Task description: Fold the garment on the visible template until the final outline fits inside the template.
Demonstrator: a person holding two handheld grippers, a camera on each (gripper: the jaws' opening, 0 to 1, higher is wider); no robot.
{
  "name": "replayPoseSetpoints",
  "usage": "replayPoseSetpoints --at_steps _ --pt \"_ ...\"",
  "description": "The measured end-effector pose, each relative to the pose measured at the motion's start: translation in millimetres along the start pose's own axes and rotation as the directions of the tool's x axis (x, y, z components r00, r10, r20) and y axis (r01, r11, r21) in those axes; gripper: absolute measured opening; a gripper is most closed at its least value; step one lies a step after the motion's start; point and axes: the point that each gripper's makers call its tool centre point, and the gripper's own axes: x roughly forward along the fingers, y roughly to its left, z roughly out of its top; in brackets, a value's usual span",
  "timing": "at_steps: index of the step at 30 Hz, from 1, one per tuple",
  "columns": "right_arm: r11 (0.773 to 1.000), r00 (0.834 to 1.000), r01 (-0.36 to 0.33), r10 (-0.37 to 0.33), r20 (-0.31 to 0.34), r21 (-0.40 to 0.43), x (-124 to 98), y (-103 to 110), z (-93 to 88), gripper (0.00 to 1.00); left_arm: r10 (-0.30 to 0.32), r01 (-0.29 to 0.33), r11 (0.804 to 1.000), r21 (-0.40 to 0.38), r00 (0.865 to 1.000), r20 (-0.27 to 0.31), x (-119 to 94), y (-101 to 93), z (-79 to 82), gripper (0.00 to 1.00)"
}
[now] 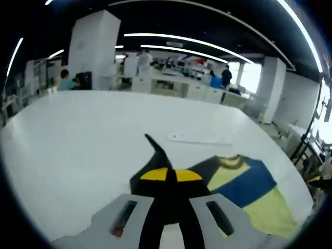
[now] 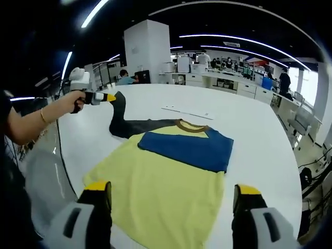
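Note:
A T-shirt (image 2: 166, 181) lies flat on the white table (image 2: 249, 119); its body is yellow, with a blue band (image 2: 189, 148) across the chest and a brown collar (image 2: 193, 126). Its dark sleeve (image 2: 129, 124) is pulled up and away to the left. My left gripper (image 2: 111, 97), held in a person's hand, is shut on that sleeve's end. In the left gripper view the yellow-tipped jaws (image 1: 170, 175) pinch the dark fabric, whose tip (image 1: 154, 146) sticks up, with the shirt (image 1: 249, 189) to the right. My right gripper (image 2: 173, 188) hangs open above the shirt's near hem.
A thin white flat piece (image 2: 189, 112) lies on the table beyond the collar, also seen as a white flat piece (image 1: 199, 139). White pillar (image 2: 148, 52), counters and seated people stand behind the table. The table's right edge (image 2: 295, 171) drops to floor with cables.

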Motion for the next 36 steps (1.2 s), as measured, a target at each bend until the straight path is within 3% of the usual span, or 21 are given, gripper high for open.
replayPoseSetpoints --at_steps 10,14,36 --pt "1.0 1.0 0.016 -0.016 -0.023 0.005 -7.4 -6.3 -9.3 0.99 -0.137 0.136 0.99 0.047 0.99 0.013 11.5 -76.2 15.8 0.0" --pt "1.0 0.999 0.019 -0.019 -0.028 0.01 -9.0 -7.2 -11.7 0.99 -0.201 0.2 0.978 0.064 0.98 0.007 15.4 -105.0 18.3 0.0" --pt "0.998 0.998 0.039 -0.037 -0.056 0.044 -14.0 -13.9 -27.6 0.99 -0.395 0.397 0.912 0.106 0.918 -0.037 30.8 -217.9 11.4 0.0"
